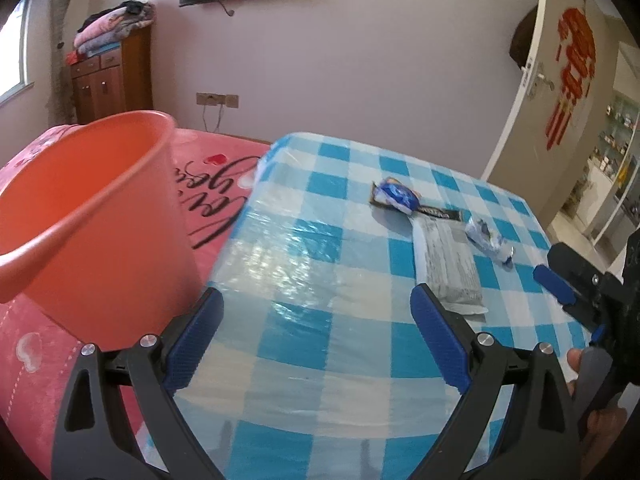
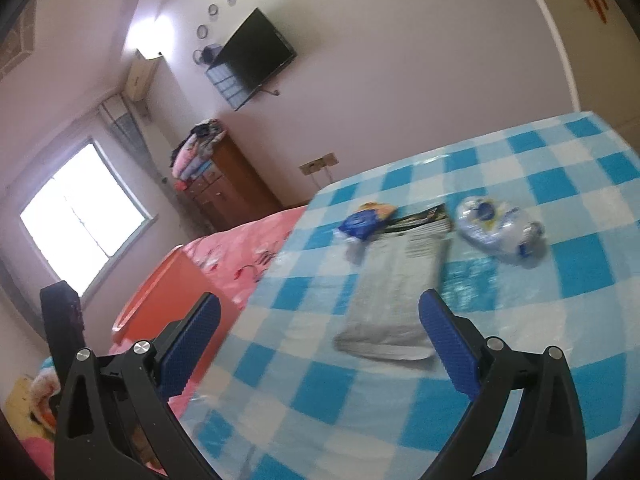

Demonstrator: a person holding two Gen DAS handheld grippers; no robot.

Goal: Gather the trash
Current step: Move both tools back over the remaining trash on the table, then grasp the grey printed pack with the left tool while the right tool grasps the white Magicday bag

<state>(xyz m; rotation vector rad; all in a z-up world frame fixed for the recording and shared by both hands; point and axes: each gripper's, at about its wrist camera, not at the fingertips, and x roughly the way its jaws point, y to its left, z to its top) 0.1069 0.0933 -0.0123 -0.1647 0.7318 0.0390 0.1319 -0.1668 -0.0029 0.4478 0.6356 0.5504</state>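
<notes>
Keeping both claws wide & empty, left claw (image 1: 316, 316) by the orange bin (image 1: 92, 216) w/ right claw (image 2: 320, 320) facing the grey wrapper (image 2: 396, 288) on the surface (image 2: 560, 320), we judge it the first pick.

wrappers (image 1: 444, 268) on table (image 1: 304, 280), bucket (image 1: 92, 216) left

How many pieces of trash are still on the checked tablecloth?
3: a grey wrapper nearest the grippers, a blue wrapper at its far left end, a crumpled clear-blue wrapper to its right. None visibly hidden.
</notes>
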